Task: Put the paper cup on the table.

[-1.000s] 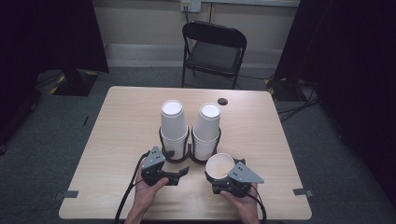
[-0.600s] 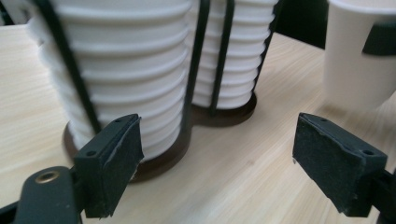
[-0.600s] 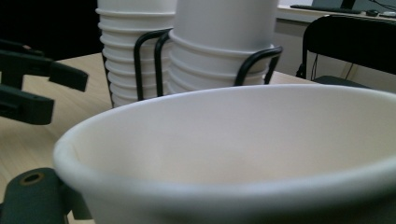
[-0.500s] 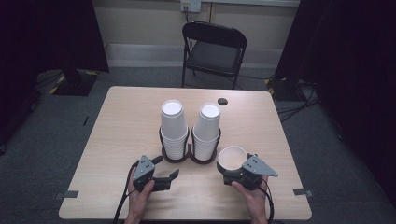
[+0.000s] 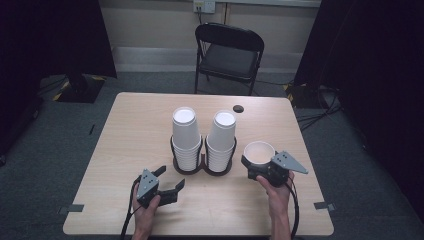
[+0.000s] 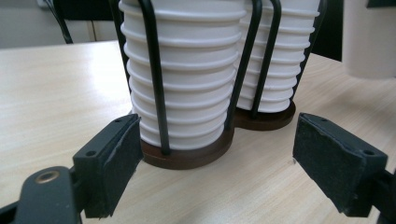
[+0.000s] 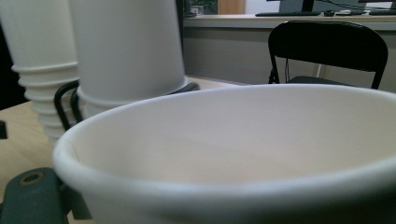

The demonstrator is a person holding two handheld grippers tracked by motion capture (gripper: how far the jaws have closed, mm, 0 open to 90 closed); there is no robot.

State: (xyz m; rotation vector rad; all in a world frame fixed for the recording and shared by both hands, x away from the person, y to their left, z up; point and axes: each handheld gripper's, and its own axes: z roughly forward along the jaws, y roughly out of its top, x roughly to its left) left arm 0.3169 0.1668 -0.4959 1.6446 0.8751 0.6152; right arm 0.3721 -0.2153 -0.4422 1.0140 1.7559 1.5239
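Cup (image 5: 259, 153), white paper, mouth up, clamped in the right gripper (image 5: 261, 169) right of two inverted cup stacks (image 5: 204, 135) in a wire holder (image 5: 202, 161); overtight jaws could crush its thin wall, or it may slip; left gripper (image 5: 167, 185), jaws apart, empty; no legible writing.

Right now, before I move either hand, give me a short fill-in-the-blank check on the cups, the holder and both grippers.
1. The right gripper holds one white cup with its mouth facing ____.
2. The left gripper is ____, with nothing between its fingers.
3. The wire holder carries ____ stacks of cups.
4. Beyond the table stands a black folding ____.

Missing words: up; open; two; chair
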